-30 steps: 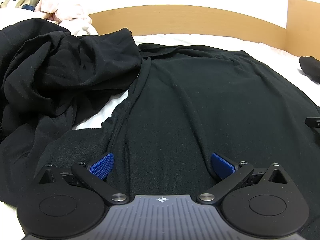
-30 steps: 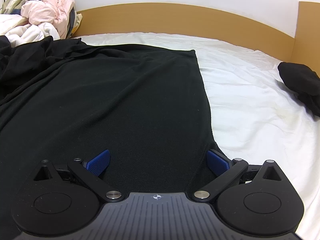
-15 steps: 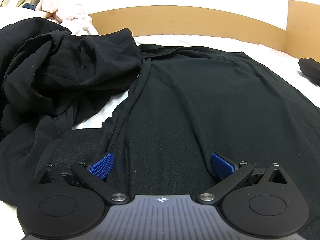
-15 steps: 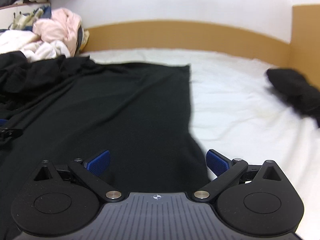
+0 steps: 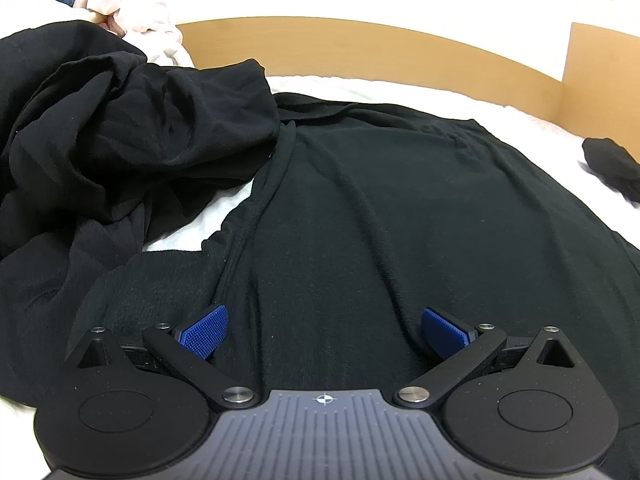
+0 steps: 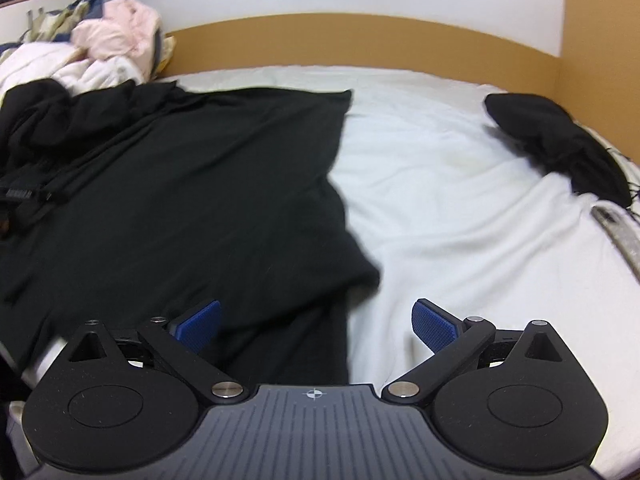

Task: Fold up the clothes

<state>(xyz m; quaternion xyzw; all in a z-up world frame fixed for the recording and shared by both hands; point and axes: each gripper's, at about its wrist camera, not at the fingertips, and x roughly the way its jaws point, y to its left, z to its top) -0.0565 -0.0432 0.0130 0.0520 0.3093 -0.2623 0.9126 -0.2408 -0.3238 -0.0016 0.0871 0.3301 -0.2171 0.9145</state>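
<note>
A large black garment (image 5: pixel 400 208) lies spread flat on the white bed sheet (image 6: pixel 460 208). My left gripper (image 5: pixel 324 332) hovers low over its near edge, open, with wrinkled cloth between the blue pads (image 5: pixel 204 332) but not pinched. In the right wrist view the same black garment (image 6: pixel 200 184) fills the left half, its right edge running down to a loose near corner. My right gripper (image 6: pixel 316 326) is open above that corner, half over cloth and half over sheet, holding nothing.
A crumpled heap of black clothes (image 5: pixel 100 144) lies to the left. Pink and white laundry (image 6: pixel 108 44) is piled at the back left. A small black bundle (image 6: pixel 560 140) sits at the right by the wooden bed frame (image 6: pixel 360 40).
The right gripper has pulled back and risen, letting the garment's near right corner drop loose on the sheet. The left gripper has hardly moved.
</note>
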